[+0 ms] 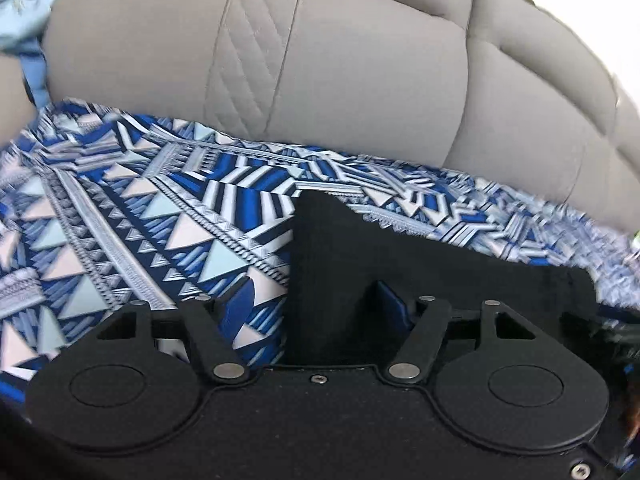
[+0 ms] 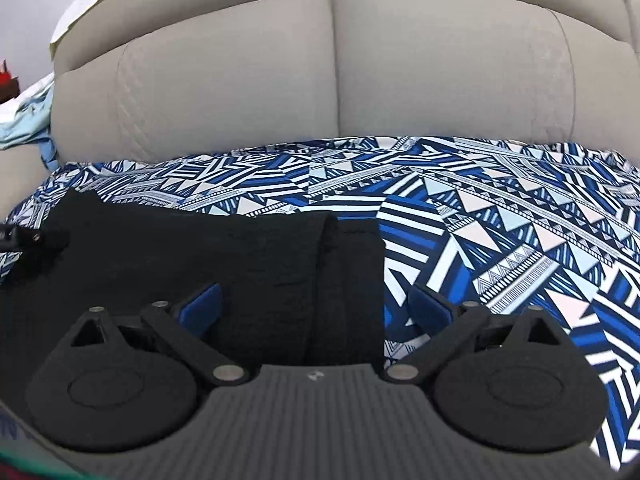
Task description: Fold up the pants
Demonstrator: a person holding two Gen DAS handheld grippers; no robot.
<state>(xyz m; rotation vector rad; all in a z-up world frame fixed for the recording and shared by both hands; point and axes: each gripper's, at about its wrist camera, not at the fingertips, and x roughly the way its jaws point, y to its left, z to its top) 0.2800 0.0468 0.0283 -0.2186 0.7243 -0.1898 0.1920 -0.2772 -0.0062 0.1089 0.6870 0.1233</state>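
Black pants (image 2: 208,248) lie on a blue and white patterned cover (image 2: 500,220) over a sofa seat. In the right wrist view my right gripper (image 2: 316,312) is open, its blue-padded fingers (image 2: 200,312) straddling the right end of the pants. In the left wrist view the pants (image 1: 400,256) fill the space between the fingers of my left gripper (image 1: 320,312). Its jaws stand wide; one blue pad (image 1: 394,308) shows at the right, the left pad is hidden. The left gripper's tip also shows at the left edge of the right wrist view (image 2: 24,238).
The grey sofa backrest (image 1: 340,64) (image 2: 332,80) rises right behind the cover. A light blue cloth (image 2: 28,120) lies on the sofa's left side. The left wrist view is blurred at its edges.
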